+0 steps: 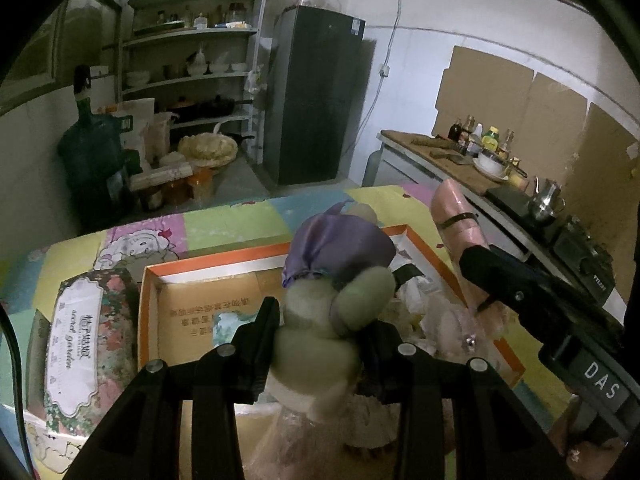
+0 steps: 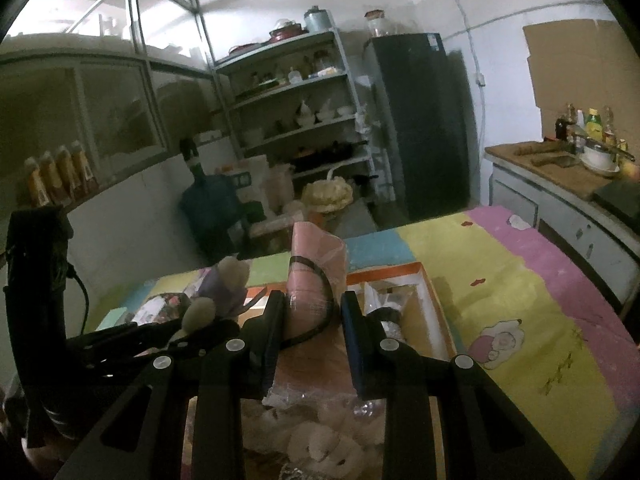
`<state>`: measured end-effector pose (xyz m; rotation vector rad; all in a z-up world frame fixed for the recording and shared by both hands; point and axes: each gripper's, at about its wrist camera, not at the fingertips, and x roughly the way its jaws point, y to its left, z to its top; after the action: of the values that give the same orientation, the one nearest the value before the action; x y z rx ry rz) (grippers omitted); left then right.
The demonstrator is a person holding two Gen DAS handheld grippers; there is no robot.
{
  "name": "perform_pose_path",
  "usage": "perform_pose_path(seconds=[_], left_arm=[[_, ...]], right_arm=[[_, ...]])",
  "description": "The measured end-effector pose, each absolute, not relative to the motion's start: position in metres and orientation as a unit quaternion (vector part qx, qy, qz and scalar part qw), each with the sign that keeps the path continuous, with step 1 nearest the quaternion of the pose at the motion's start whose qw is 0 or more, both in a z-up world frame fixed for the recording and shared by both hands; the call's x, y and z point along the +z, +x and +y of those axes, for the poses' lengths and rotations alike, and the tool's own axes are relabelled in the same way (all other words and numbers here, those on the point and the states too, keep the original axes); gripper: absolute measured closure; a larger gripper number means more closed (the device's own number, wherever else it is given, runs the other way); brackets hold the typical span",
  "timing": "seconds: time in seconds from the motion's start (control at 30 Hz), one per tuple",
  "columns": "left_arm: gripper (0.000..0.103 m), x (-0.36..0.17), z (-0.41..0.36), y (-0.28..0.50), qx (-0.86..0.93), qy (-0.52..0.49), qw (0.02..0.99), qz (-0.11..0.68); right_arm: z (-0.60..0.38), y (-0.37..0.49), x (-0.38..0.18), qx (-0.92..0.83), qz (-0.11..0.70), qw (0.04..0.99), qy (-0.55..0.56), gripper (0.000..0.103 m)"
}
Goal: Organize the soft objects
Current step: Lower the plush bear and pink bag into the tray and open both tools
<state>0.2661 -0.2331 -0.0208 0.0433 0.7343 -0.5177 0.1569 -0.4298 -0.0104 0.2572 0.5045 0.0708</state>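
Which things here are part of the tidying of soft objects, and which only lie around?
Part of the job:
- plush toy, in the left tongs
- pink wrapped toy, in the right tongs
- orange box

Lying about:
- tissue pack
- fridge
- shelf
- water jug
- counter bottles

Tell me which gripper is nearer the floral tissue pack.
Left. The left gripper, shut on the plush toy, is beside the floral tissue pack; the right gripper, gripping the pink roll, is across the orange box.
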Motion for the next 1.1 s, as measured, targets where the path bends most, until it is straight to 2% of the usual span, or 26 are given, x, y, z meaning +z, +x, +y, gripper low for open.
perform_pose_path(seconds=[1.1], left_arm=[[0.064, -0.055, -0.249, 0.296, -0.236, 0.031, 0.888, 0.395]], right_arm=[[-0.43, 0.215, -0.046, 0.057, 0.329, 0.936, 0.109, 0.073]])
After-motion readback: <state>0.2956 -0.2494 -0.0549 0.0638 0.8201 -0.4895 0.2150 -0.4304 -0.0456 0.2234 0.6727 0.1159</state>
